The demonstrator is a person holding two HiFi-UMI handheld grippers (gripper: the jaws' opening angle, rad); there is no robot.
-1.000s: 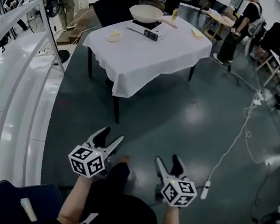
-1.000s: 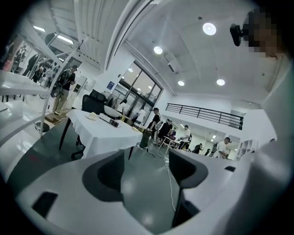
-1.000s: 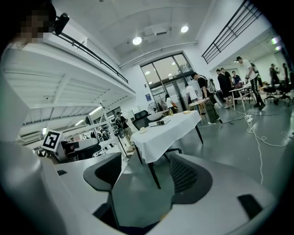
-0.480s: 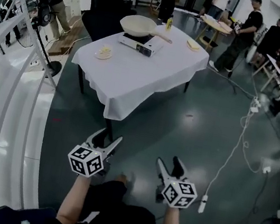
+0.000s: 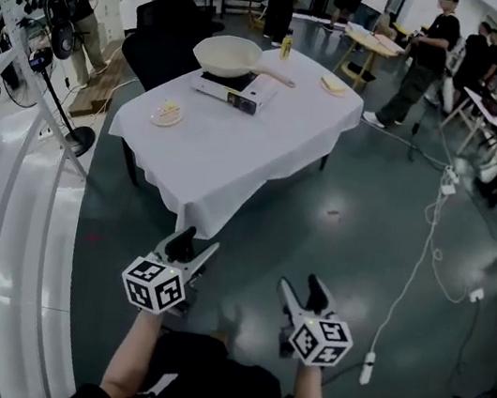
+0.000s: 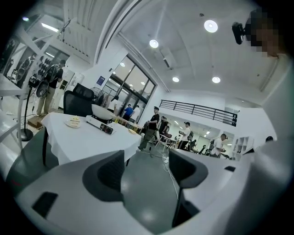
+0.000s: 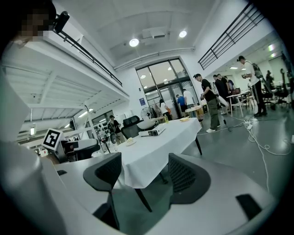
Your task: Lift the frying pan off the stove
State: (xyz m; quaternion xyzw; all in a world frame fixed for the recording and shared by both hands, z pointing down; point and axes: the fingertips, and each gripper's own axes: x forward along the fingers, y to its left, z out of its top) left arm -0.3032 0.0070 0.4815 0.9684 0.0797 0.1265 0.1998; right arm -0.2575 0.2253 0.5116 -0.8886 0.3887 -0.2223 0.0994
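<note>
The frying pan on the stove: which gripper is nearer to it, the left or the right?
Left, slightly. The left gripper is over the floor, with the frying pan almost straight ahead of it; the right gripper is further to the right.

plate (image 5: 156, 118) contents too small to ID; stove (image 5: 233, 95) top hidden under frying pan (image 5: 224, 54).

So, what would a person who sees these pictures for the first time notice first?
First, the white-clothed table in the middle of the floor, with a cream frying pan on a portable stove at its far end. Then, near the bottom, the left gripper and right gripper, both open and empty, well short of the table.
</note>
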